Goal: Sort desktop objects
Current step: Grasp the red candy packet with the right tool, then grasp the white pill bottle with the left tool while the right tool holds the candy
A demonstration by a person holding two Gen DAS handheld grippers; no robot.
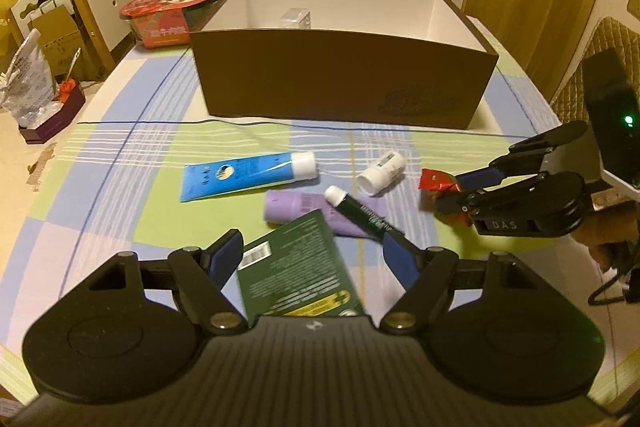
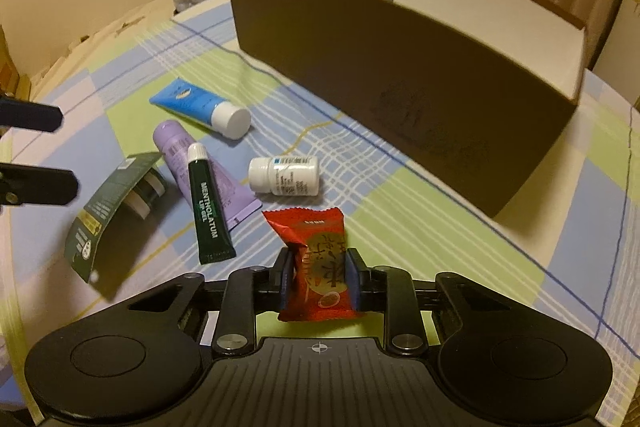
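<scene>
A checked tablecloth [image 1: 120,163] carries a brown box [image 1: 340,79]. The right gripper [image 2: 318,267] pinches a red snack packet [image 2: 316,267] between its 2 fingers. The left gripper [image 1: 312,259] is spread wide above a green card pack [image 1: 296,267], its fingers clear of it.

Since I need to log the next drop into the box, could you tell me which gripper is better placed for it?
The right gripper: it is already shut on the red snack packet, with the brown box open ahead. The left gripper is open and holds nothing, just around the green card.
</scene>
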